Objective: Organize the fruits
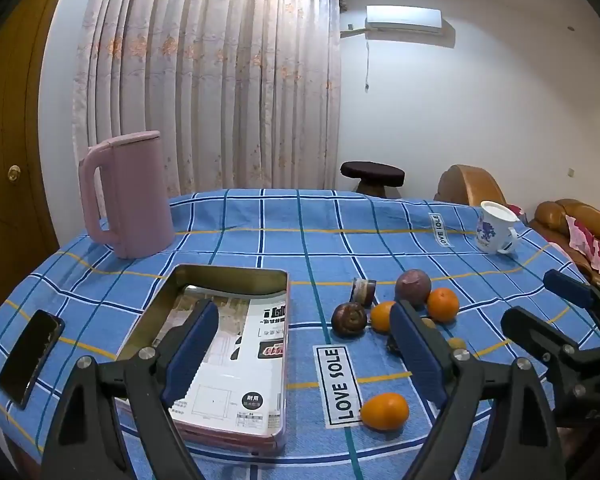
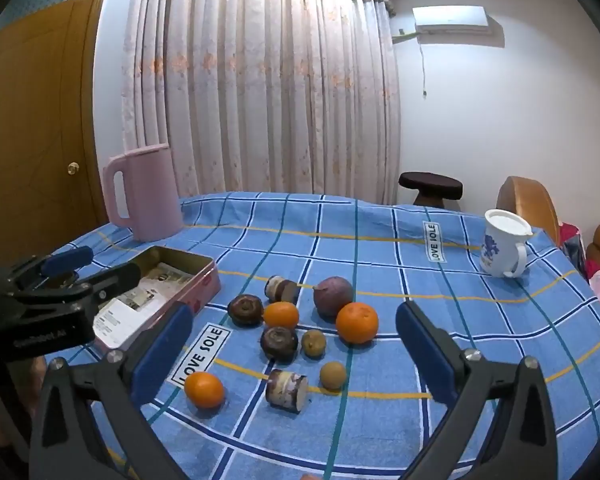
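Oranges [image 2: 357, 322] are sitting loose on the bench [image 2: 380, 248], risking rolling off if the wide-open, empty left tongs [image 1: 304, 344] or right tongs [image 2: 292, 350] are nudging them.

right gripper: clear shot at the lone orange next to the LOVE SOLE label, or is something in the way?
Probably yes. The right gripper is open and empty, and the lone orange sits apart from the other fruit, close to its left finger. The tin lies farther back, so nothing visibly blocks a small leftward shift.

Bright, even indoor light, soft shadows, sharp focus, heavy fisheye bending and dark corners.
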The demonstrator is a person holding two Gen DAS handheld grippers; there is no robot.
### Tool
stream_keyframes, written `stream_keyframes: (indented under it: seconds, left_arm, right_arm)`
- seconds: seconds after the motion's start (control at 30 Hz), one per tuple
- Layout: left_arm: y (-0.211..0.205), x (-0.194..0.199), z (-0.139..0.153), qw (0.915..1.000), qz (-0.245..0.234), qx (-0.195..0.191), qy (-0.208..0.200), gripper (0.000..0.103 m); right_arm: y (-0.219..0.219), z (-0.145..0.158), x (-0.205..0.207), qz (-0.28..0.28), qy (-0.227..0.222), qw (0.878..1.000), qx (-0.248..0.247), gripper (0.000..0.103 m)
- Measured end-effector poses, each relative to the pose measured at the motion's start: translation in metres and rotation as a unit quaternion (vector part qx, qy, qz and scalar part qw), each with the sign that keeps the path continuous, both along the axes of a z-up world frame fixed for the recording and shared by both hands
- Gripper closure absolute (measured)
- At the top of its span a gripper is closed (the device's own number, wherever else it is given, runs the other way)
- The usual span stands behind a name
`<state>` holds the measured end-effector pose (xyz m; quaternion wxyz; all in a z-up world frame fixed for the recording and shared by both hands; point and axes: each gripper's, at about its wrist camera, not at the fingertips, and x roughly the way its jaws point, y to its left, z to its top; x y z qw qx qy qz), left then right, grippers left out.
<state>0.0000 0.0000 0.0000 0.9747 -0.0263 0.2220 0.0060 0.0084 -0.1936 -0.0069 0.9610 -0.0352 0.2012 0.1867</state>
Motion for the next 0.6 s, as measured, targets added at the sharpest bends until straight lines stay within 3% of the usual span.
stream_keyframes:
  seconds: [0.6]
  left_arm:
    - [-0.0002, -0.0039, -0.0018, 1.0000, -0.002, -0.002, 0.001, 0.014]
  right_arm:
    - [-0.0004, 0.0007, -0.0050, 0.002, 0.006, 1.000, 0.011, 0.000]
